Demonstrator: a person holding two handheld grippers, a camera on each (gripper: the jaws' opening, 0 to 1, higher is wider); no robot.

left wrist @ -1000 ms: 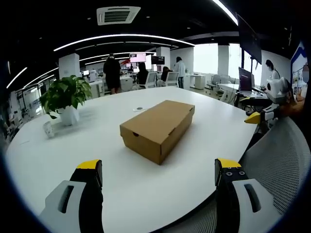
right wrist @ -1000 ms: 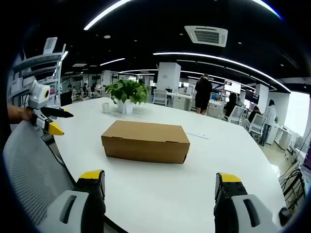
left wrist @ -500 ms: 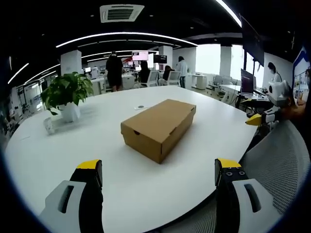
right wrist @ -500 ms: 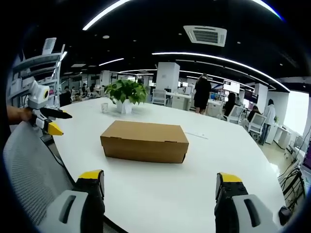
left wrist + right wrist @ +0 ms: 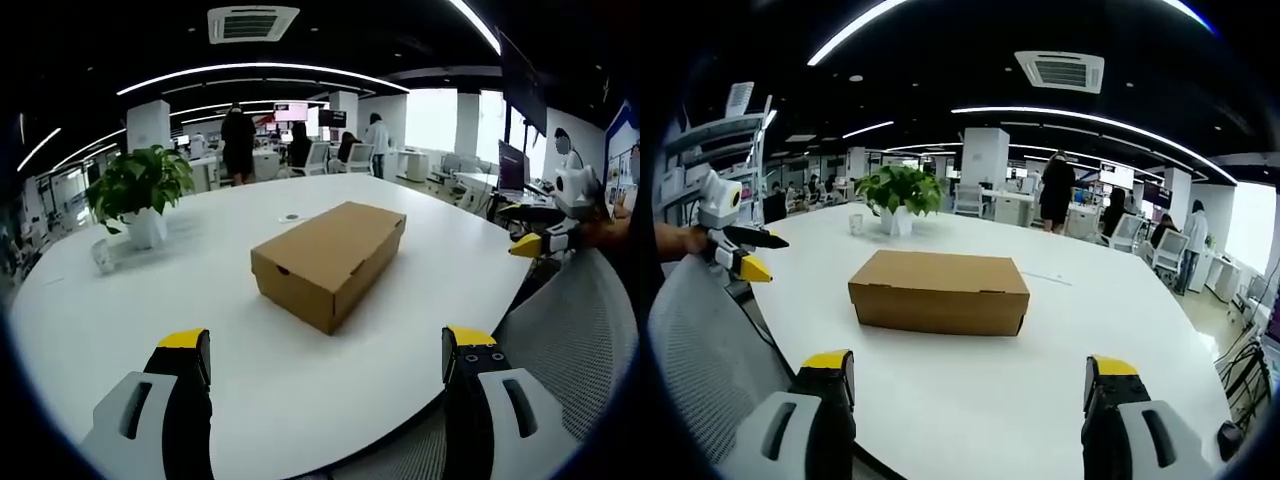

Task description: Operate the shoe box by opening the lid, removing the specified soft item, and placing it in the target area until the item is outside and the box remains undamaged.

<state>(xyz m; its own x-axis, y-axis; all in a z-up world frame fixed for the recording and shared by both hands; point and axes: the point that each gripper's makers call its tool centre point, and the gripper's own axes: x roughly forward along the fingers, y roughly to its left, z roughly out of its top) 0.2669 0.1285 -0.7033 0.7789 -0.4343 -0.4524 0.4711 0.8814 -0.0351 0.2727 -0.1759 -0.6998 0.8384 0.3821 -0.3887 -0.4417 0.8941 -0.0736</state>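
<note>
**Q:** ok so what's up in the left gripper view? where's the box?

**A:** The shoe box (image 5: 330, 260) is plain brown cardboard, lid down, sitting flat around the middle of the big white surface (image 5: 150, 310). It's turned so a corner points roughly toward the camera. The left gripper (image 5: 325, 365) hangs over the near edge with its jaws spread wide, yellow tips up, nothing between them. It's well apart from the box. Behind the box there's a potted plant (image 5: 138, 195) on the surface off to the left, with a small cup (image 5: 100, 258) just beside it, and a little dark round thing (image 5: 290, 216) past the far end of the box, too small to tell what. A mesh chair back (image 5: 570, 330) sits on the right, and the other gripper pokes in above it.

**Q:** and the right gripper view?

**A:** Same shoe box (image 5: 938, 293), here seen long side on, lid closed, still mid-surface (image 5: 970, 390). The right gripper (image 5: 965, 368) has its jaws wide apart too, holding nothing, and is near the surface edge, clear of the box. The potted plant (image 5: 902, 195) is behind the box, with the cup (image 5: 856, 222) to its left. The left gripper shows up at the far left over a mesh chair back (image 5: 700, 340), held by a hand (image 5: 680, 238); can't really tell from there how its jaws stand. People are standing in the office behind.
</note>
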